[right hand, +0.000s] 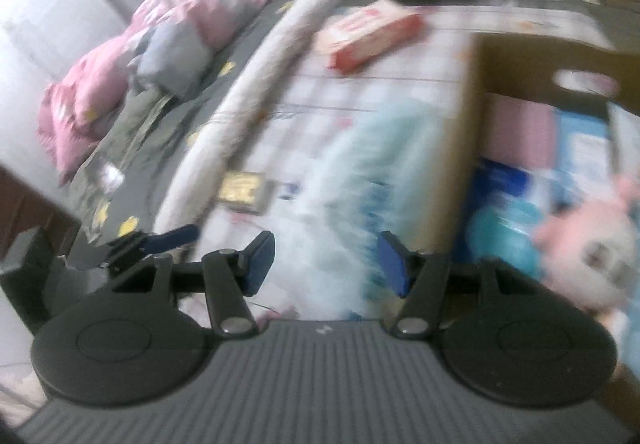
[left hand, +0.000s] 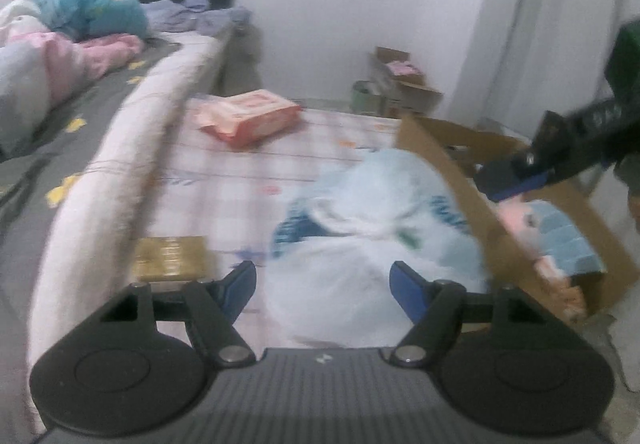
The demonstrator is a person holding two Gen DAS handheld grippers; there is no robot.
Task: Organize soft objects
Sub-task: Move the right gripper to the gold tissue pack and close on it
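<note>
Room: white walls were seen behind a dark headboard, with a pale curtain hung at the right of the left wrist view; both views were blurred.
Bed (left hand: 60, 148): it was covered by a grey sheet with yellow marks, and a thick white padded edge (left hand: 120, 164) was run along its side.
Bedding (right hand: 120, 84): pink, blue and grey quilts were heaped on the bed, well away from both grippers.
Checked mat (left hand: 224, 180): a pale pink checked cloth was laid beside the bed and below its padded edge.
Cardboard box (left hand: 452, 168): it was set at the right edge of the mat, open at the top, with soft things packed inside.
White plastic bag (left hand: 360, 244): a crumpled bag with blue print was left on the mat, touching the box's near wall and just ahead of both grippers.
Pink plush toy (right hand: 592, 244): it was lodged inside the box, among blue packets.
Red packet (left hand: 248, 116): it was laid flat at the far end of the mat.
Gold box (left hand: 170, 258): a small flat one was placed beside the padded edge.
Left gripper (left hand: 324, 284): the jaws were held wide apart, nothing pressed between the blue pads, the bag lying beyond them.
Right gripper (right hand: 326, 264): the jaws were parted and empty, held above the bag; its fingers were also caught over the box in the left wrist view.
</note>
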